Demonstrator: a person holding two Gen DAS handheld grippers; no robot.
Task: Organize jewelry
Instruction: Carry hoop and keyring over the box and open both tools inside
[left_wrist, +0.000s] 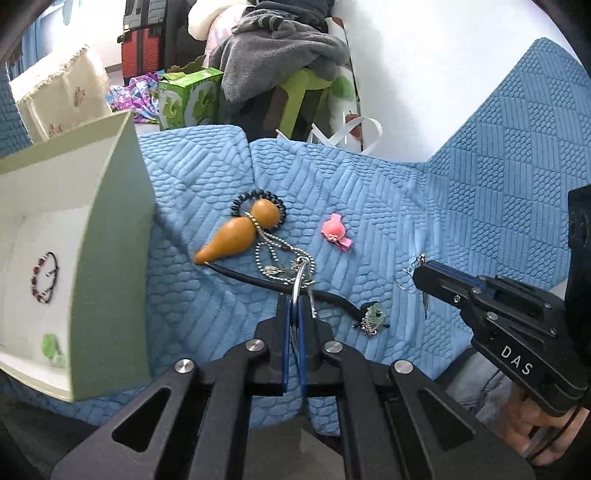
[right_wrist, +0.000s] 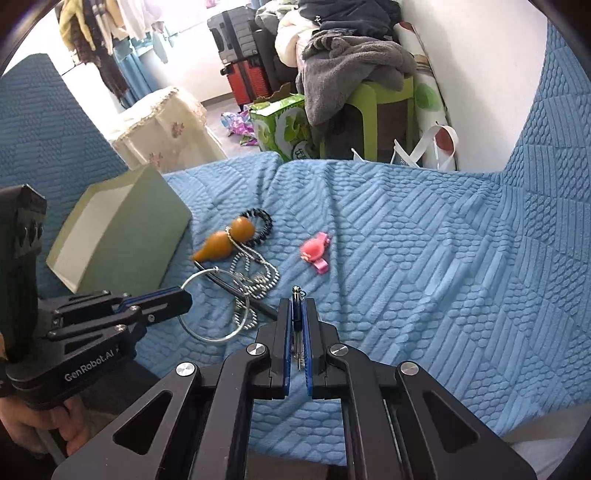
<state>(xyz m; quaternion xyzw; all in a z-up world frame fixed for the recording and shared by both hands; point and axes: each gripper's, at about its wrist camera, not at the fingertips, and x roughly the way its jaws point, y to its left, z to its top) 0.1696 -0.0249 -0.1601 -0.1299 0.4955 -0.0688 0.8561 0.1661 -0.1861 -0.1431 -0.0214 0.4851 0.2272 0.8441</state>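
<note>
Blue quilted sofa cover (left_wrist: 406, 206), cluttered rm behind. Box (left_wrist: 110, 229): beaded bracelet (left_wrist: 44, 277) in.
Left gripper (left_wrist: 294, 295) clamped on silver bangle (right_wrist: 216, 306); right gripper (right_wrist: 296, 306) clamped on small metal pendant (right_wrist: 296, 295).
Loose: gourd (left_wrist: 240, 230), ball chain (left_wrist: 273, 258), pink clip (left_wrist: 336, 232), green charm (left_wrist: 373, 314).

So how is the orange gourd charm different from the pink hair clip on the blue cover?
The orange gourd charm is the larger, a smooth two-bulb shape tapering to a point; the pink hair clip is small and rounded with a flat clip end. The gourd lies partly over a dark beaded bracelet with a ball chain running from its waist; the clip lies alone, touching nothing else. Both rest loose on the blue cover, outside the open box.
</note>
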